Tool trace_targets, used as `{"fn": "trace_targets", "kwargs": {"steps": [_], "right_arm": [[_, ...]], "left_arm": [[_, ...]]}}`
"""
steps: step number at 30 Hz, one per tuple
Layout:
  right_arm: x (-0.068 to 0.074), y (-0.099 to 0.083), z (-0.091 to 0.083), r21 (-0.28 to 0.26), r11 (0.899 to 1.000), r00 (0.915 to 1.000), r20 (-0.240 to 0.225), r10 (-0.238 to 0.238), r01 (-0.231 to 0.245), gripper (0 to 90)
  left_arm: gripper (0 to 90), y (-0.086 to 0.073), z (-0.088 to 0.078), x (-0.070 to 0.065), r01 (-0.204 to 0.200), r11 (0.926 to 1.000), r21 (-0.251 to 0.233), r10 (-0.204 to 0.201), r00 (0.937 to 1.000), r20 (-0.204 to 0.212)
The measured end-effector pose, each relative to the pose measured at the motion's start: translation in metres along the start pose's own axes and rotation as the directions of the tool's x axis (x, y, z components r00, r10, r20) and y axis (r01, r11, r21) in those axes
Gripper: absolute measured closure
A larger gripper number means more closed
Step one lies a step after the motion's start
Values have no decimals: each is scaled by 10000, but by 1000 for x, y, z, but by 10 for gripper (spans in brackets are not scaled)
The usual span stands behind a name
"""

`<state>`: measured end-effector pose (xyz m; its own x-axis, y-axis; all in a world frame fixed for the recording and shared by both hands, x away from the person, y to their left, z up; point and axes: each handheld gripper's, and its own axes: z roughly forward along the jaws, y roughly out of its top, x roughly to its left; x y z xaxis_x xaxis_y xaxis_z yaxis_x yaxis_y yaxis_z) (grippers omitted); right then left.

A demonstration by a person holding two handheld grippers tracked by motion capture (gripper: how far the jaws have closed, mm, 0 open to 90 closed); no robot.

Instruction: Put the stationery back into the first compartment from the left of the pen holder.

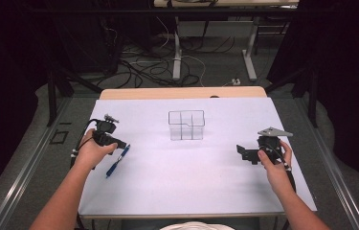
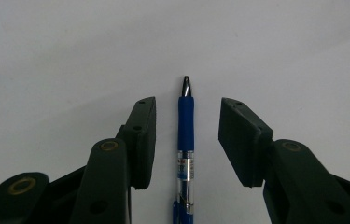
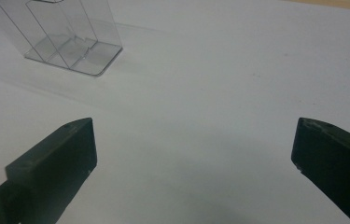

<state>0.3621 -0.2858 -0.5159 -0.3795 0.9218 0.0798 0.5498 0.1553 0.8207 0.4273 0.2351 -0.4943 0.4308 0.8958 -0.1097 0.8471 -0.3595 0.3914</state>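
A blue pen (image 1: 118, 161) lies on the white table at the left, slanted. In the left gripper view the pen (image 2: 185, 140) runs straight up between the two jaws, its metal tip pointing away. My left gripper (image 2: 186, 105) is open, one jaw on each side of the pen with a gap to both. In the high view the left gripper (image 1: 118, 145) sits over the pen's far end. My right gripper (image 1: 245, 153) rests at the right of the table, open wide with nothing between its jaws (image 3: 193, 135).
A clear plastic box with compartments (image 1: 186, 125) stands empty at the table's middle, toward the back; it appears at the upper left of the right gripper view (image 3: 65, 37). The white table sheet (image 1: 191, 182) ends at a wooden strip at the far edge.
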Motion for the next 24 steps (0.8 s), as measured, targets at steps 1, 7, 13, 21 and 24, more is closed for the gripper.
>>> {"fn": "trace_targets", "kwargs": {"steps": [1,7,13,21,24], "right_arm": [[0,0,0,-2,10000,10000,-3,0,0,0],[-1,0,0,3,10000,10000,-39,13,-13,0],[-1,0,-1,-17,10000,10000,9,-84,85,0],[0,0,0,-14,10000,10000,-46,-61,61,0],[0,0,0,0,10000,10000,-56,-68,68,0]], "left_arm": [[583,0,1,1,117,9999,112,-118,9999,84],[602,0,7,4,484,9982,351,-487,9988,74],[626,-1,14,6,685,9964,495,-687,9976,21],[653,1,20,5,707,9940,837,-702,9975,-87],[656,1,22,4,654,9924,1043,-649,9979,-79]]}}
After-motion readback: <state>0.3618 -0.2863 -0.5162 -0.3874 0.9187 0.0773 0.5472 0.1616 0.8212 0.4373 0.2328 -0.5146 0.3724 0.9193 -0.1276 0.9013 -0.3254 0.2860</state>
